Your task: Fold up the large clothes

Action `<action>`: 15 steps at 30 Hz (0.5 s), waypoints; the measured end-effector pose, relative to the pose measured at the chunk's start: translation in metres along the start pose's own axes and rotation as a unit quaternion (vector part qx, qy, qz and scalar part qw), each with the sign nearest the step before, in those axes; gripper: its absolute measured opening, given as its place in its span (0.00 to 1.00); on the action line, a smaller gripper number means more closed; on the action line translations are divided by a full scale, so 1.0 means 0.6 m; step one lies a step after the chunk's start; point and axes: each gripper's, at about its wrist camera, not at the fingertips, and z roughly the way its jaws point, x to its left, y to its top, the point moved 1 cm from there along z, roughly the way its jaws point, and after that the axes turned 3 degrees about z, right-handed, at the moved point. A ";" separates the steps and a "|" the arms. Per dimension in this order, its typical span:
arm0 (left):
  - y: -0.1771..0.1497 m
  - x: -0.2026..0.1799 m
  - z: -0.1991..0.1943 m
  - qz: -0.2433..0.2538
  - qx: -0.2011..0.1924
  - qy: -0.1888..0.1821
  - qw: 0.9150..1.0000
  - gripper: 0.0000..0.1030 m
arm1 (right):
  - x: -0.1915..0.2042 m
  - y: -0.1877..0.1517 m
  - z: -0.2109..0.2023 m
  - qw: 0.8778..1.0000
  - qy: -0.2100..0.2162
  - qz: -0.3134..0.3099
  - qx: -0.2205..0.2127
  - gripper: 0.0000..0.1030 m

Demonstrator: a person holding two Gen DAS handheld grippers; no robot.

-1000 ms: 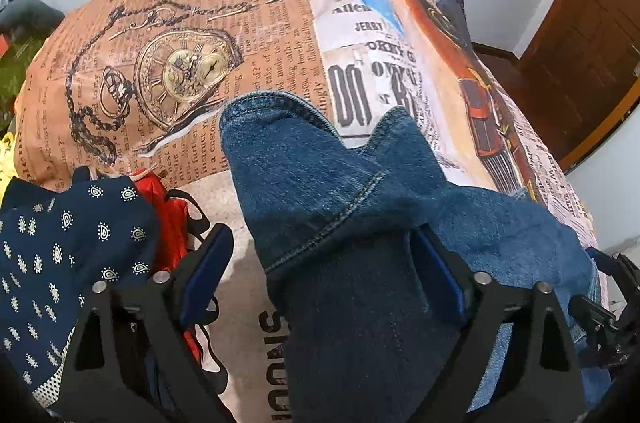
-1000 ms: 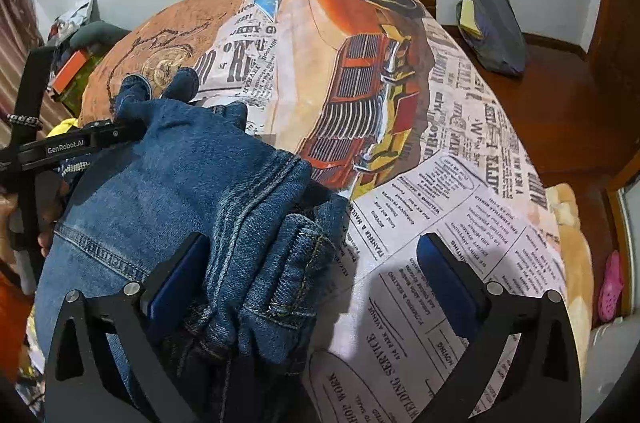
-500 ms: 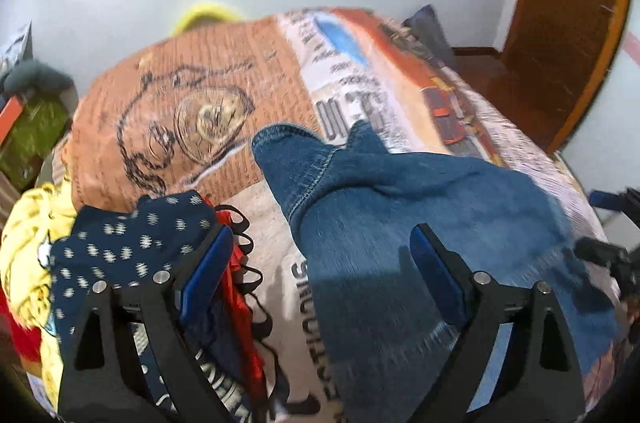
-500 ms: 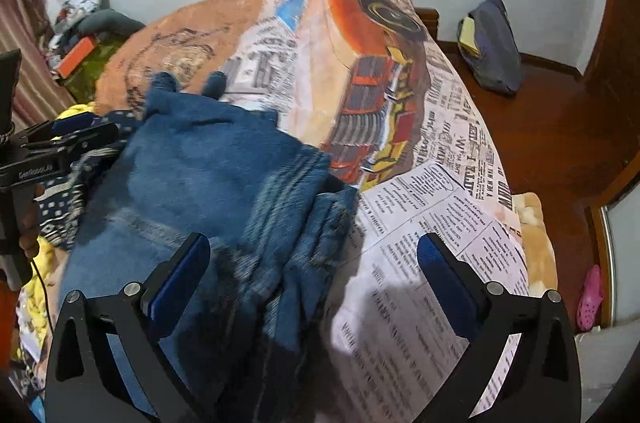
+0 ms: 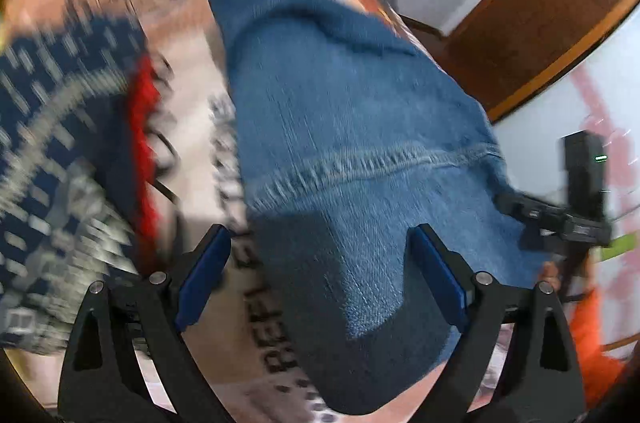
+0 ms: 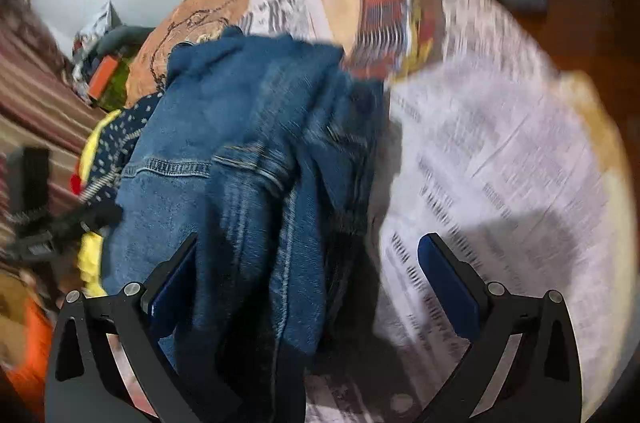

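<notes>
even indoor light, heavy motion blur, fisheye-bent edges, dark corner vignetting.

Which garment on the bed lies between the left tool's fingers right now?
The blue denim jeans: their folded end lies between the open left tool. The navy dotted garment and the red one lie off to its left.

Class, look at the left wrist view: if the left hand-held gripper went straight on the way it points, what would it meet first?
Most likely the blue jeans lying on the printed bedspread. The left hand-held gripper is open, with denim filling the space ahead of its fingers; blur leaves the depth uncertain.
</notes>
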 end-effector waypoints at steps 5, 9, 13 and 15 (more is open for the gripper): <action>0.017 0.041 0.045 -0.075 0.021 -0.084 0.993 0.91 | 0.004 0.006 0.017 0.999 0.036 0.001 0.009 1.00; 0.033 0.031 0.060 -0.062 0.020 -0.080 0.995 0.93 | 0.015 0.014 0.036 0.997 0.069 -0.002 0.026 1.00; 0.044 0.022 0.069 -0.052 0.031 -0.079 0.995 0.96 | 0.022 0.021 0.046 0.997 0.075 -0.007 0.035 1.00; 0.046 0.029 0.076 -0.056 0.034 -0.085 0.994 0.96 | 0.027 0.023 0.051 0.997 0.075 -0.008 0.037 1.00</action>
